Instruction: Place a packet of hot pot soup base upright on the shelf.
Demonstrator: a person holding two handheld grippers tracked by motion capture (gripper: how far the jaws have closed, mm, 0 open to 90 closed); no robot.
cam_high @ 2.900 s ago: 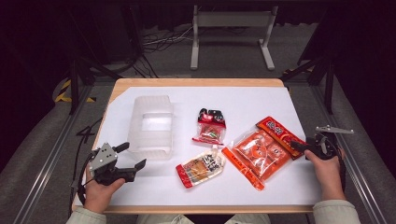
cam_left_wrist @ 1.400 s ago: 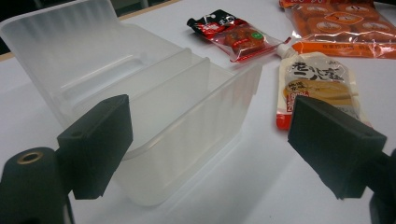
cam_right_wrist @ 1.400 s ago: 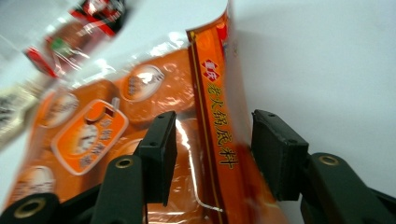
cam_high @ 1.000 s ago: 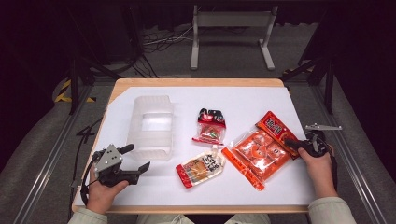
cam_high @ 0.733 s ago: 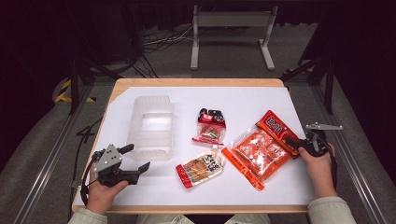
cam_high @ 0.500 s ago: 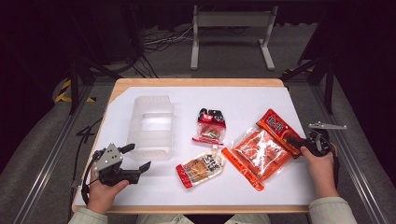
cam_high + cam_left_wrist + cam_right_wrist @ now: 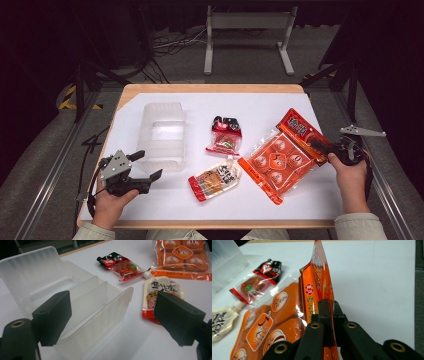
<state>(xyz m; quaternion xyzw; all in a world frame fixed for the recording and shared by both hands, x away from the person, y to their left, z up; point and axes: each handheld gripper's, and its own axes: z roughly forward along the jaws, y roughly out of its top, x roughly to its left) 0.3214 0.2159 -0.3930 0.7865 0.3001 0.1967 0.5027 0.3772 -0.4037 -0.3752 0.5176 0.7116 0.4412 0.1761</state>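
Right tool (image 7: 316,145) clenched on the orange snack bag's (image 7: 280,160) top edge.
The bag lies right of centre on the counter (image 7: 165,200), long axis slanting toward the clear bin (image 7: 161,135); left tool (image 7: 145,166) released beside it.

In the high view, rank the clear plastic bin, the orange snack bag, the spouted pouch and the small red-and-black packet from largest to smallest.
1. Orange snack bag, partly lifted at one edge by the right gripper, so its spread is a little uncertain.
2. Clear plastic bin, close behind; these two are nearly alike.
3. Spouted pouch.
4. Small red-and-black packet, only slightly smaller than the pouch.
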